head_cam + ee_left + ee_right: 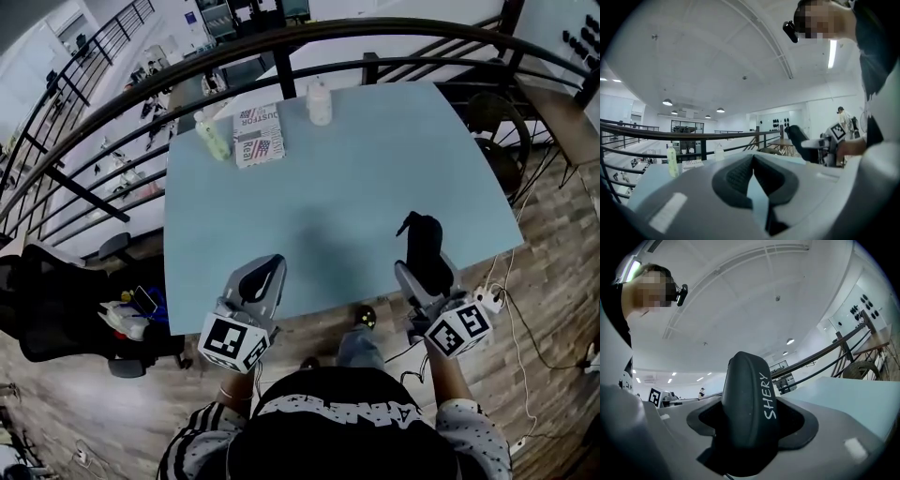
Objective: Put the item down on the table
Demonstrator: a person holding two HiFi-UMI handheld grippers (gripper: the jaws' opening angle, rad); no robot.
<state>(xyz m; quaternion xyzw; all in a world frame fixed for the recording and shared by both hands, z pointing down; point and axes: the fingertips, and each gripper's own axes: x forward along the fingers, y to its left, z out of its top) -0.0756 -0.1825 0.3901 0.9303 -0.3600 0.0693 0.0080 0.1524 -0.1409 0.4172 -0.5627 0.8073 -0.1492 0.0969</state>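
Looking down on a pale blue table (375,178), with a dark curved railing (394,33) along its far side and wooden floor (553,281) to the right. Off to the table's left, a black chair (56,300).

Holding the right tongs (429,274) at the table's near right edge, clamped on a black item (424,246) that stands upright, its upper end reaching out past the tongs and over the blue top. In the right gripper view, a dark rounded body lettered SHERY, pressed from both sides. Cannot tell whether it touches the table.

Holding the left tongs (270,272) at the near edge too, well apart from the right pair. Closed tip to tip, with nothing gripped and only table blue showing behind the pads.

At the far left corner, grouped close together: a printed box (260,134) lying flat, a pale green bottle (212,136) upright just left of it, and a white bottle (320,102) upright to its right. All three well apart from both tongs.
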